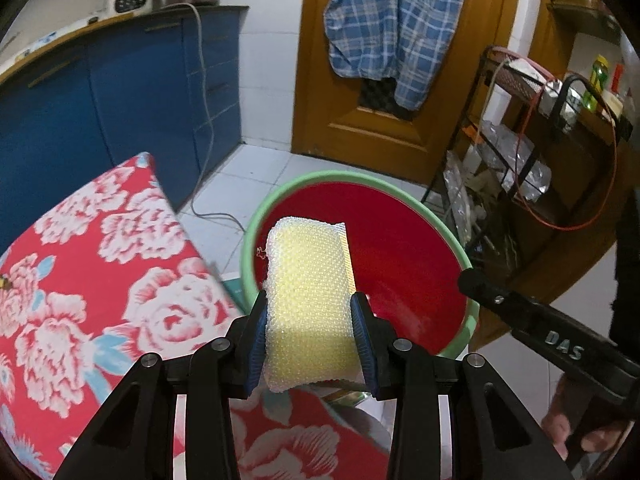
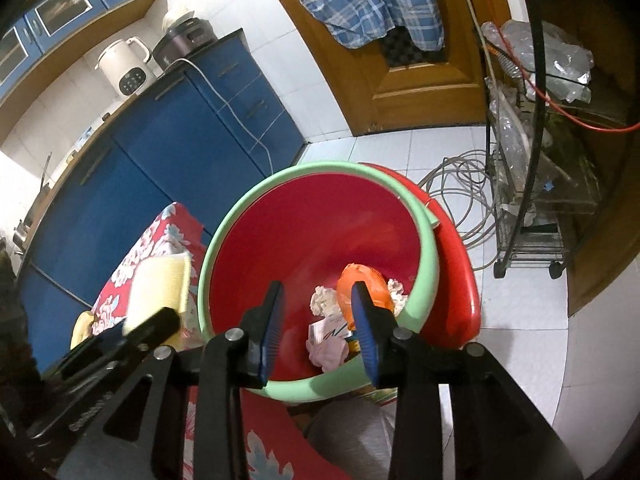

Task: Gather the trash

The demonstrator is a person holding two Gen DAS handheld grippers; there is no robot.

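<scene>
My left gripper [image 1: 310,300] is shut on a yellow mesh-covered sponge [image 1: 308,280] and holds it over the near rim of a red bin with a green rim [image 1: 256,224]. In the right wrist view the sponge [image 2: 160,288] shows at the left, beside the bin [image 2: 224,232]. My right gripper [image 2: 318,292] is open and empty above the bin. Inside the bin lie an orange wrapper [image 2: 362,280], crumpled white tissues [image 2: 324,300] and a small carton [image 2: 328,330]. The right gripper's body [image 1: 540,328] shows at the right of the left wrist view.
A table with a red floral cloth [image 1: 80,272] stands left of the bin. Blue cabinets [image 2: 160,140] line the left wall. A wooden door with a hanging plaid shirt [image 1: 392,24] is behind. A black wire rack [image 2: 536,160] and coiled cable [image 2: 460,196] stand right.
</scene>
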